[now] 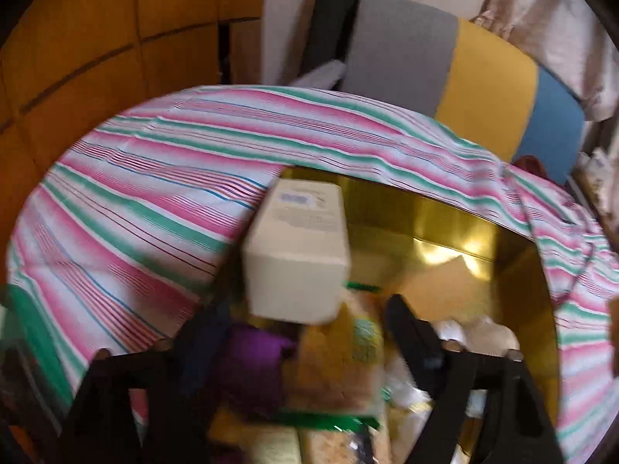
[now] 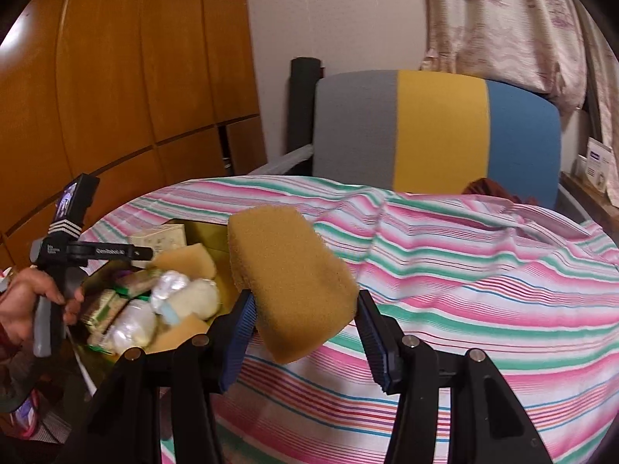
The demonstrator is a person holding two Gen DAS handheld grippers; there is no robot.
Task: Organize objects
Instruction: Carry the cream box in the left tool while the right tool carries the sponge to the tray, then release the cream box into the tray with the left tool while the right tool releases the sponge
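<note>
A cream box (image 1: 296,255) lies tilted at the near-left corner of the gold box (image 1: 445,212), just past my left gripper (image 1: 305,305). Its fingers stand apart, clear of the box's sides: open. Below it lie a purple item (image 1: 247,363) and green-labelled packets (image 1: 348,348). In the right wrist view my right gripper (image 2: 305,297) is shut on a tan sponge (image 2: 290,278), held above the striped cloth beside the gold box (image 2: 205,232). That box holds another sponge (image 2: 189,259), white wrapped bundles (image 2: 193,297) and the cream box (image 2: 158,237). A hand (image 2: 23,301) holds the left gripper (image 2: 147,252) over it.
A pink, green and white striped cloth (image 2: 464,290) covers the round table. Behind it stands a chair with a grey, yellow and blue back (image 2: 437,127). Wooden wardrobe doors (image 2: 135,77) fill the left; a pale curtain (image 2: 503,19) hangs at the right.
</note>
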